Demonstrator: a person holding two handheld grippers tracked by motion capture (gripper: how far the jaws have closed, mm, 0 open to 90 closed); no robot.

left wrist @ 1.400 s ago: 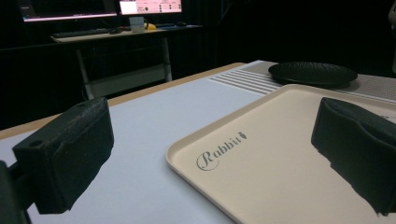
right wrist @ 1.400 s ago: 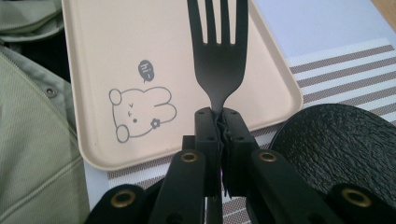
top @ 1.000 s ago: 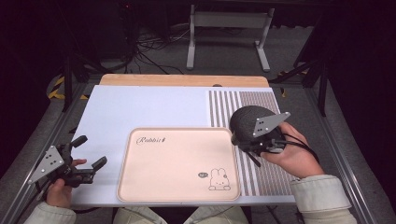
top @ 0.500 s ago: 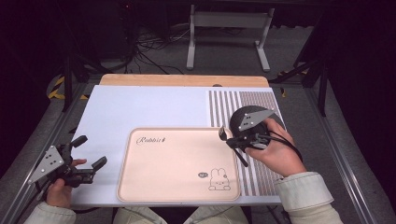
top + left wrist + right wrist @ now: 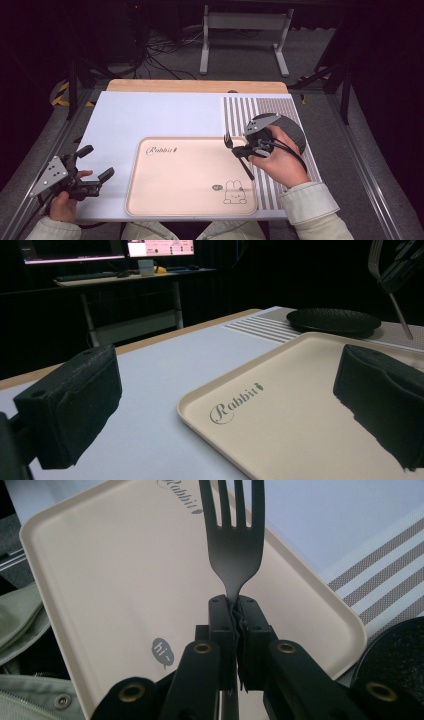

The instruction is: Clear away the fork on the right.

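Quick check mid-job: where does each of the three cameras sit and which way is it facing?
High view: above the near side, facing forward and down on the tray; both forearms, left gripper, right gripper.
Left gripper view: low over the table, facing across the tray toward the plate; its open jaws.
Right gripper view: looking down on the tray, jaws shut on the fork; a sleeve.
Shared: tray, fork, plate.

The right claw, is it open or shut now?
Shut: the right claw clamps the neck of the fork between its pads, above the tray.
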